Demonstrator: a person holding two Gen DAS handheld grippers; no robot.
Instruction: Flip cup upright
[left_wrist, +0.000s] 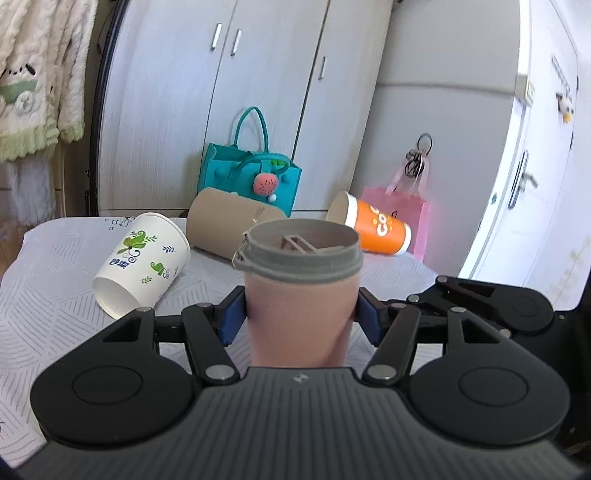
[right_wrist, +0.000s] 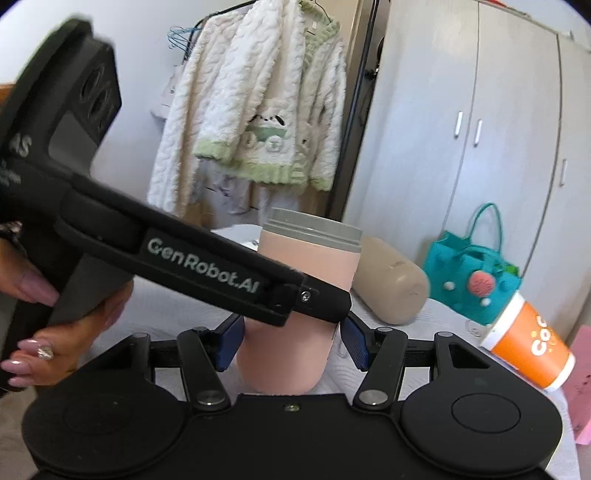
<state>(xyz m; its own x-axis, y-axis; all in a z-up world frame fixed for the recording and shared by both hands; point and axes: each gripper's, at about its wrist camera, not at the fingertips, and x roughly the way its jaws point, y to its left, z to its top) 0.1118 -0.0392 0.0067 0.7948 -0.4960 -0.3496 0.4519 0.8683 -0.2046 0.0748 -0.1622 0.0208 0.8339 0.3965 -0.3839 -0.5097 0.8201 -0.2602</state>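
A pink cup with a grey rim stands upright, mouth up, on the white textured table. My left gripper is shut on the cup, its blue pads pressed against both sides. In the right wrist view the same pink cup stands between the blue pads of my right gripper; the pads look close to its lower body, but contact is unclear. The left gripper's black body crosses in front of the cup there.
A white paper cup with green print, a tan cup and an orange paper cup lie on their sides on the table. A teal felt bag and a pink bag stand behind. Wardrobe doors stand at the back.
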